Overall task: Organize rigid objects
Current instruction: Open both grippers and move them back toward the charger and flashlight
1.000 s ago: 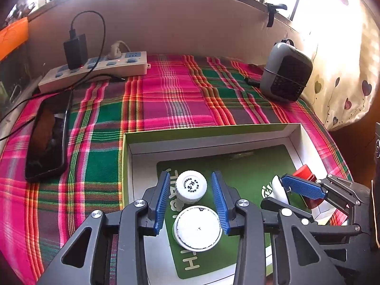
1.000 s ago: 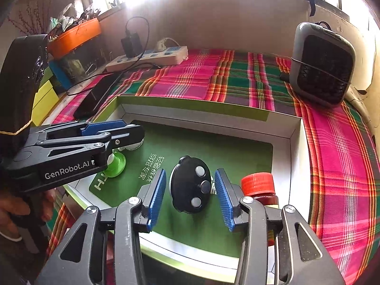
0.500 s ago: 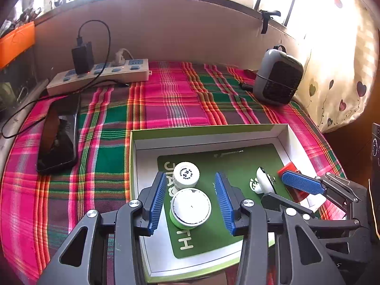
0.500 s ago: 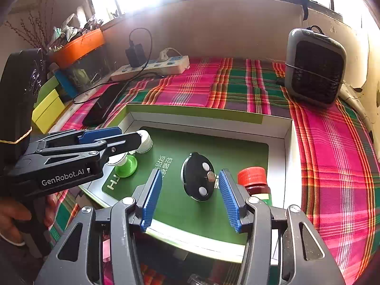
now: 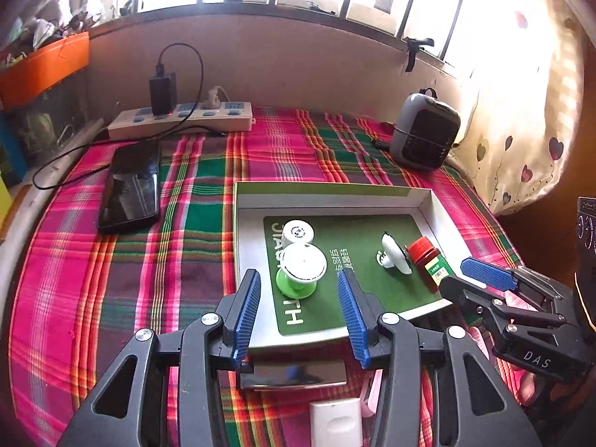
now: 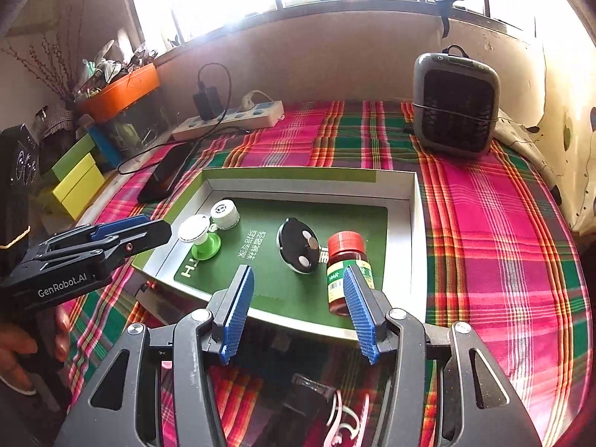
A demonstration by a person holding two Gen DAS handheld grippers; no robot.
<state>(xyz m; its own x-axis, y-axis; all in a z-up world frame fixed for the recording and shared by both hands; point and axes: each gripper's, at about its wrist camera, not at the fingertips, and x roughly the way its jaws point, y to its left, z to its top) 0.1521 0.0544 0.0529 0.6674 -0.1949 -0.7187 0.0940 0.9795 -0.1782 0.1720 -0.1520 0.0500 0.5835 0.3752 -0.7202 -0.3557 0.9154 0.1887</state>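
A shallow white cardboard box lid with green edges point(image 5: 428, 201) and a green printed floor sits on a pink, green and red plaid cloth point(image 5: 149, 260). Inside it are four things. Toward its left side, a small white ribbed bottle cap point(image 5: 297, 231) lies just beside a white round-topped knob on a bright green suction base point(image 5: 301, 270). Toward its right side, a black-and-white oval disc point(image 6: 298, 247) with round studs leans tilted on its edge. Next to it, at the box's right wall, stands a small amber bottle with a red screw cap and a green-yellow label point(image 6: 346, 264).

The left gripper point(image 5: 300, 311) has its blue ribbed jaws apart, empty, above the box's near edge with the knob beyond them. The right gripper point(image 6: 298, 309) also has its jaws apart, empty; its right finger overlaps the bottle in view.

Beyond the box are a black phone point(image 5: 130, 186), a white power strip point(image 5: 182, 121) and a small grey fan heater point(image 6: 456, 106).
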